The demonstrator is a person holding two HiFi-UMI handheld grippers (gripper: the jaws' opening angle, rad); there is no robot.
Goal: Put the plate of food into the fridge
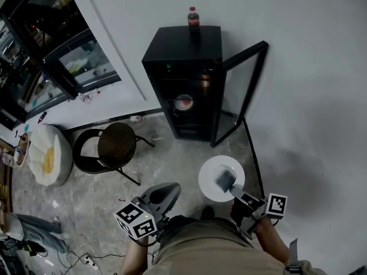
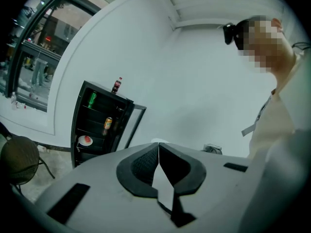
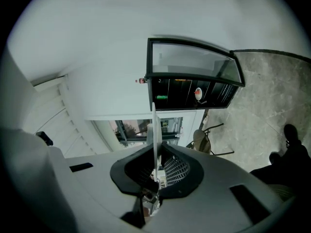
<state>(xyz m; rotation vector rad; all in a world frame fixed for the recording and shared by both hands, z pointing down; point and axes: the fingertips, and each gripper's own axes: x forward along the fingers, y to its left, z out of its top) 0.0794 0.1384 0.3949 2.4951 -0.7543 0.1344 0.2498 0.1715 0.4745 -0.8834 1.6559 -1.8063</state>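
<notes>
My right gripper (image 1: 225, 180) is shut on the rim of a white round plate (image 1: 209, 177), held low in front of me; I see nothing on its upper face. In the right gripper view the plate (image 3: 154, 125) stands edge-on between the jaws of the right gripper (image 3: 155, 153). The black fridge (image 1: 182, 82) stands ahead against the wall with its glass door (image 1: 241, 90) swung open to the right. A plate of red food (image 1: 183, 102) sits on a middle shelf inside. My left gripper (image 1: 164, 192) is shut and empty, low at my left.
A cola bottle (image 1: 193, 18) stands on the fridge top, with drink cans (image 2: 108, 124) on the shelves. A round dark chair (image 1: 114, 145) and a white cushion (image 1: 50, 153) stand left of the fridge. Cables (image 1: 80, 259) lie on the floor at lower left.
</notes>
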